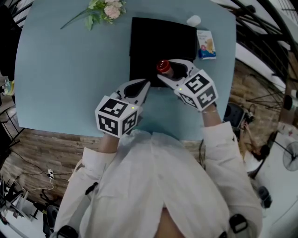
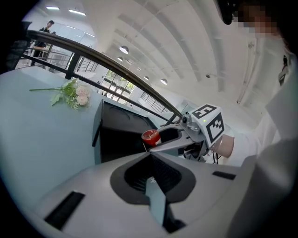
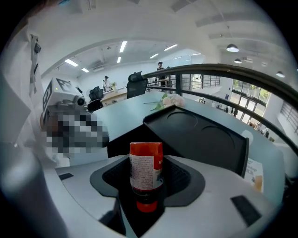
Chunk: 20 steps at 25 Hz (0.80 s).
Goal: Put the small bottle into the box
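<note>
Two claws hover at the near edge of the box (image 1: 139, 56), and only one carries anything. The right claw (image 1: 170, 72) pinches the small bottle (image 1: 163, 67) across its middle, which leaves both ends free and probably makes it easy to lower in without the jaws catching the rim. The bottle sits over the box's near rim, seemingly not yet inside. It is a stubby cylinder, glossy red at the ends with a white printed label around the body. The left claw (image 1: 144, 87) is pressed together with nothing in it, poised just beside the box's near left corner, perhaps ready to steady it. The box is matt black and square-cornered. Its lid stands open, with shallow round recesses moulded into the inner face. It rests on a smooth pale blue worktop (image 1: 70, 79). A sprig of soft pink flowers (image 1: 104, 10) lies beyond the box's far left corner, and a small printed carton (image 1: 206, 44) lies to its right.
</note>
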### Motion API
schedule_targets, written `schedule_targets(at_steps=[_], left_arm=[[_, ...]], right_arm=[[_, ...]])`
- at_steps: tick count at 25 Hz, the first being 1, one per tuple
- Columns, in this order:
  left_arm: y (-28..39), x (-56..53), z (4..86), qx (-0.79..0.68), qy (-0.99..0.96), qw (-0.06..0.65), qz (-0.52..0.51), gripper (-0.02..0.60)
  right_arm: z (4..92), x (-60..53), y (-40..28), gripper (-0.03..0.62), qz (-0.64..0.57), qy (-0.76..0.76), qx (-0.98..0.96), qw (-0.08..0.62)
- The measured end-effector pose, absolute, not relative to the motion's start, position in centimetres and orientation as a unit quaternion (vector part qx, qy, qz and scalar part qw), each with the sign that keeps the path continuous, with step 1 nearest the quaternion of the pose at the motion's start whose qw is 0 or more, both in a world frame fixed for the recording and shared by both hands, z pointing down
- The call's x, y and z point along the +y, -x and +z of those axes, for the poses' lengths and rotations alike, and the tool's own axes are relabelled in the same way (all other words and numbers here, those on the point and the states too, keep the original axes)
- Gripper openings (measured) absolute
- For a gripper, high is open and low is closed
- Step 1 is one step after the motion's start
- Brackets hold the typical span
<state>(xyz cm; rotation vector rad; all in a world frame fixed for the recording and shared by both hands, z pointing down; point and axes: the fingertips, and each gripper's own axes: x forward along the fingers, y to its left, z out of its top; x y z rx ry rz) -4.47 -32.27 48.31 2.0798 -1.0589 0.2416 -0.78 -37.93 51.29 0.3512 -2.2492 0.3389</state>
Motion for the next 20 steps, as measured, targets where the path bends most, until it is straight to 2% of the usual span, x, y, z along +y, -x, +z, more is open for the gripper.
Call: schedule_targets(at_steps=[9,20], left_arm=[[4.6,-32.5,48.8,-0.415,-0.815,0.393,0.093,0.003],[5.2,-32.3,49.6,-0.413,-0.811,0.401,0.099,0.003]], right_arm=[[54.6,-37.7,0.6,0.207,0.111,-0.095,-0.854,0.5],[56.6,-37.4,1.2,0.207,0.118,-0.07,-0.833,0.536]])
